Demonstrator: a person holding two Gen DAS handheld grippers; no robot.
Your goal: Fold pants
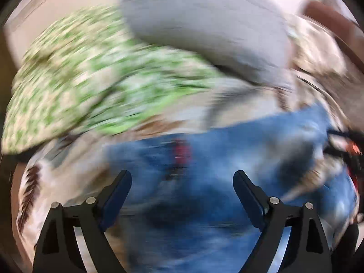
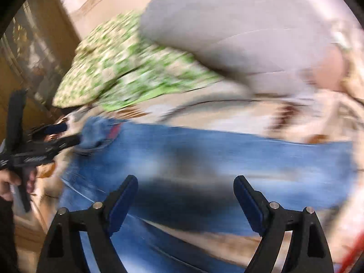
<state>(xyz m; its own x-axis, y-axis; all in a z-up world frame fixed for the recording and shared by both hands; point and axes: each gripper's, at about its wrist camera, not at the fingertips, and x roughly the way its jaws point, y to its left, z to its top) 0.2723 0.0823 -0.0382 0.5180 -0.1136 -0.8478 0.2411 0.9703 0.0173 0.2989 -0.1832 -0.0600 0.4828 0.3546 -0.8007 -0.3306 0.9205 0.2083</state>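
Blue jeans point(image 1: 216, 182) lie spread across a pale printed bedcover, smeared by motion blur, with a red patch point(image 1: 182, 150) near their upper edge. My left gripper point(image 1: 182, 175) hangs over them with its jaws wide apart and no cloth between the pads. In the right wrist view the jeans point(image 2: 204, 159) run as a long band from left to right. My right gripper point(image 2: 186, 179) is open above their middle and holds nothing. The left gripper point(image 2: 68, 134) shows at the far left by the jeans' end, with a hand point(image 2: 6, 182) on its grip.
A green-and-white patterned cushion point(image 1: 91, 79) and a big grey pillow point(image 1: 204, 22) lie just beyond the jeans. The bedcover point(image 1: 29, 191) carries a brown leaf print. Wooden furniture point(image 2: 45, 45) stands past the bed's left side.
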